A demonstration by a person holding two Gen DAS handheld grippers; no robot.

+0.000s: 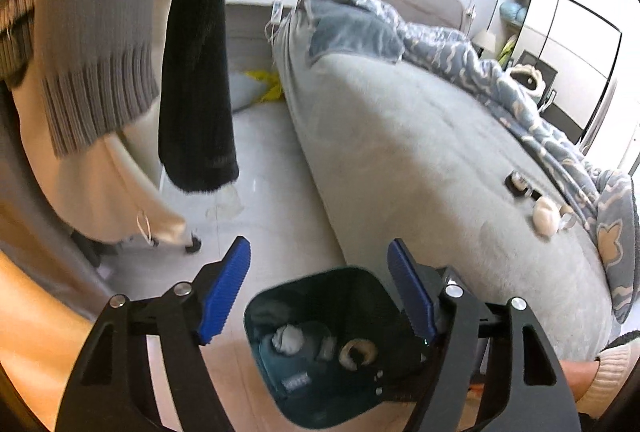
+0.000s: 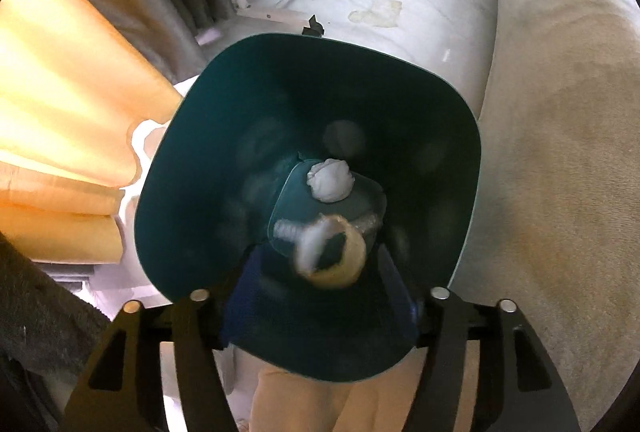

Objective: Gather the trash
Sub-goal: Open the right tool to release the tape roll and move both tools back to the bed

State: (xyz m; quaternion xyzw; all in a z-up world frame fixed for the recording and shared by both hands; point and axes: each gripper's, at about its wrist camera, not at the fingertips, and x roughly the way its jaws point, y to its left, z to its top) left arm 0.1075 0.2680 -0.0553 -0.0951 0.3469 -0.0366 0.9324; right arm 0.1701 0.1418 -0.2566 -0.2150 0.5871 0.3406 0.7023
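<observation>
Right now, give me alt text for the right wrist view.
The open right hand-held gripper hovers over a dark green trash bin holding a white paper wad and a blurred tan ring. Grey bed on the right.

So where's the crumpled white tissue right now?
The crumpled white tissue lies at the bottom of the dark green bin, just beyond the tan roll; the left wrist view shows it left of that roll.

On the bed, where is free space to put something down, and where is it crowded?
The grey bed top is bare between the folded blue blanket and the small items near the patterned quilt. The quilt side is crowded. The bin already holds trash.
</observation>
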